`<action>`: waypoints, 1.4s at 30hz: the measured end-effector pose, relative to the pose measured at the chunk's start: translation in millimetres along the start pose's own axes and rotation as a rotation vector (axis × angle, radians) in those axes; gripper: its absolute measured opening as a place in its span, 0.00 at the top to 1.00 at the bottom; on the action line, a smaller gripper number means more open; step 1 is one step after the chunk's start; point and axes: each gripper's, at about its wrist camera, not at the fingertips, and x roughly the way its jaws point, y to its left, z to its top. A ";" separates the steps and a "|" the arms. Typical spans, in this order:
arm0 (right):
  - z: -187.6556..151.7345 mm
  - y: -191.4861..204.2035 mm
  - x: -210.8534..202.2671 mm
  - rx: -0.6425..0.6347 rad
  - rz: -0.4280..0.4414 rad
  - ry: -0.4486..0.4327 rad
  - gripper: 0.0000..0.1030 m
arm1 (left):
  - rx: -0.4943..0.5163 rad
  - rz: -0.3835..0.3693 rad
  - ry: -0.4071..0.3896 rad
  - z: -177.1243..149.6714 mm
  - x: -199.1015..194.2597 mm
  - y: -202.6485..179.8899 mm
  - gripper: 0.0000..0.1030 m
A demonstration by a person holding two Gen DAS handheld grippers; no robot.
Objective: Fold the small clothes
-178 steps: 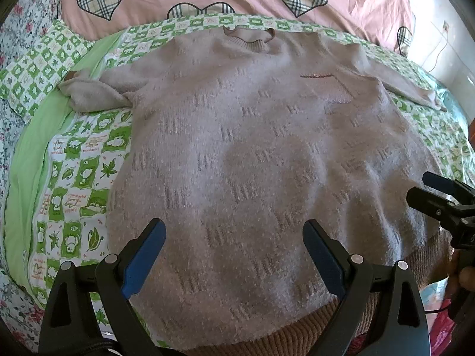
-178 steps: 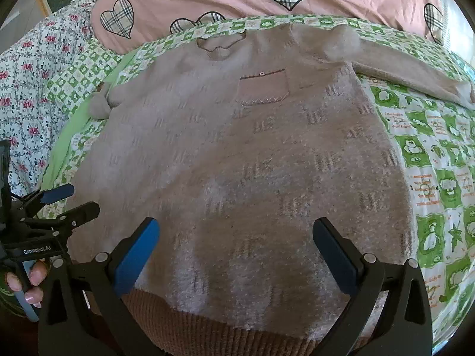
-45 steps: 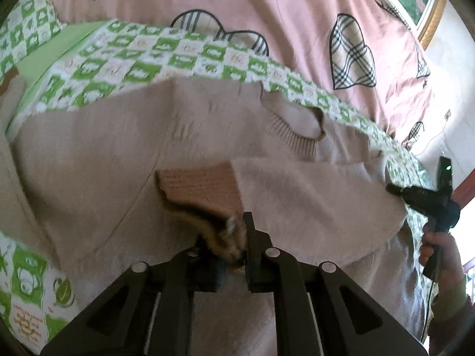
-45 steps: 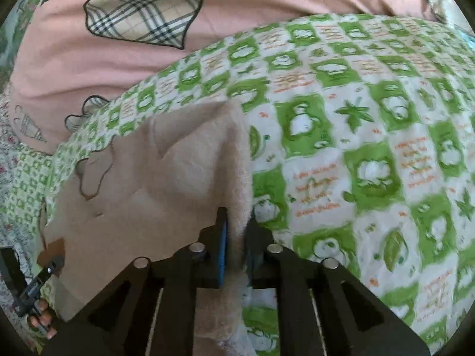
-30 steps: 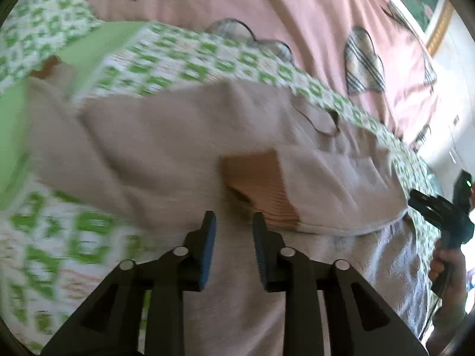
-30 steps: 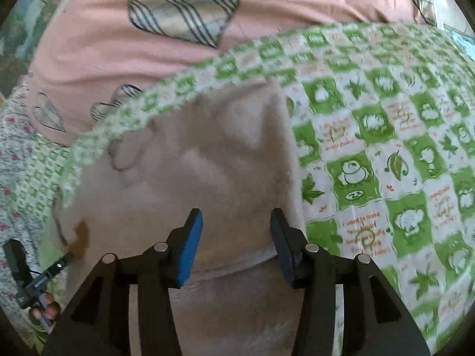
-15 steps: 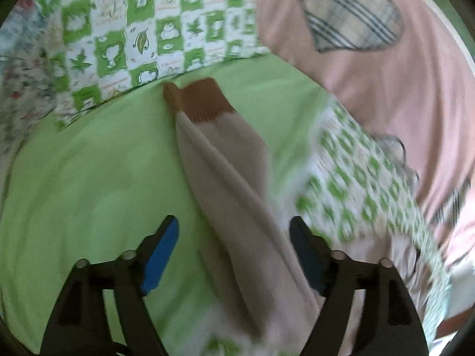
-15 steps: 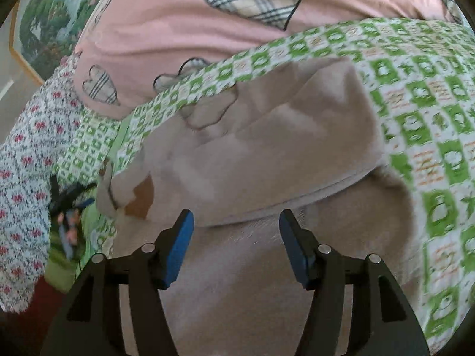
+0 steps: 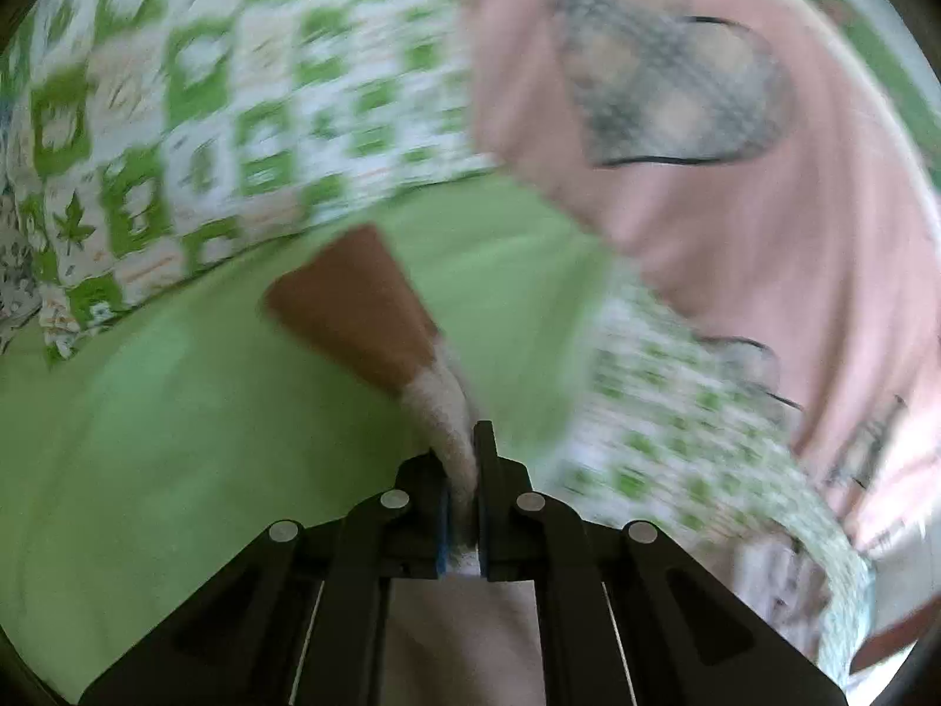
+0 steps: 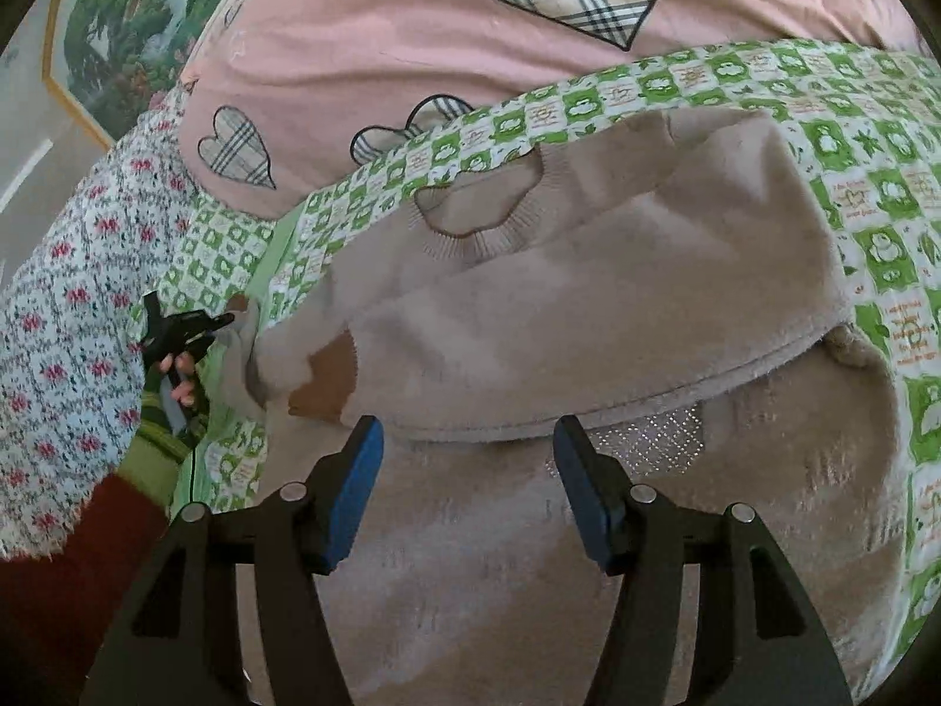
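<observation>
A beige knit sweater (image 10: 588, 306) lies on the bed, its right sleeve folded across the chest with the brown cuff (image 10: 326, 379) at the left. My left gripper (image 9: 461, 459) is shut on the other sleeve (image 9: 441, 412) just behind its brown cuff (image 9: 359, 312), lifted over the green sheet; it also shows in the right wrist view (image 10: 220, 323) at the sweater's left edge. My right gripper (image 10: 467, 488) is open and empty above the sweater's body, just below the folded sleeve.
A pink quilt with plaid hearts (image 10: 529, 29) lies along the far side. A green-and-white checked sheet (image 10: 870, 188) covers the bed, with a plain green strip (image 9: 147, 412) and a floral cover (image 10: 59, 294) at the left. A framed picture (image 10: 117, 29) hangs behind.
My left gripper has closed on the left sleeve near its cuff, having been open over it before. My right gripper has pulled back slightly, still open.
</observation>
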 end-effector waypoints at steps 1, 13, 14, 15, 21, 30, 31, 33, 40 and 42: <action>-0.8 -1.4 -1.3 0.005 -0.001 -0.002 0.40 | 0.034 -0.037 -0.020 -9.6 -14.5 -19.5 0.96; -12.7 -37.6 -41.9 0.096 -0.030 -0.072 0.40 | 0.442 -0.316 -0.015 -146.6 -72.1 -241.1 0.96; -13.7 -43.6 -46.3 0.110 -0.037 -0.082 0.40 | 0.491 -0.337 -0.003 -162.8 -70.7 -261.4 0.96; -14.6 -47.4 -49.0 0.121 -0.040 -0.089 0.40 | 0.521 -0.349 0.008 -175.4 -68.5 -275.6 0.96; -15.6 -79.2 -67.0 0.202 -0.072 -0.141 0.40 | 0.700 -0.376 0.104 -256.2 -29.4 -352.9 0.96; -6.8 -90.3 -72.3 0.211 -0.108 -0.153 0.40 | 0.785 -0.286 0.296 -313.5 21.8 -349.3 0.60; -4.4 -87.9 -70.9 0.204 -0.105 -0.153 0.40 | 0.784 -0.281 0.289 -315.0 16.8 -346.6 0.50; 0.7 -79.7 -64.5 0.177 -0.100 -0.148 0.40 | 0.775 -0.270 0.265 -313.1 -3.4 -327.6 0.42; 23.9 -33.2 -12.6 0.023 -0.079 -0.060 0.40 | 0.658 -0.106 0.197 -286.7 -60.3 -224.4 0.38; 30.4 -13.2 6.0 -0.050 -0.086 -0.032 0.40 | 0.604 -0.025 0.179 -273.0 -62.6 -195.1 0.38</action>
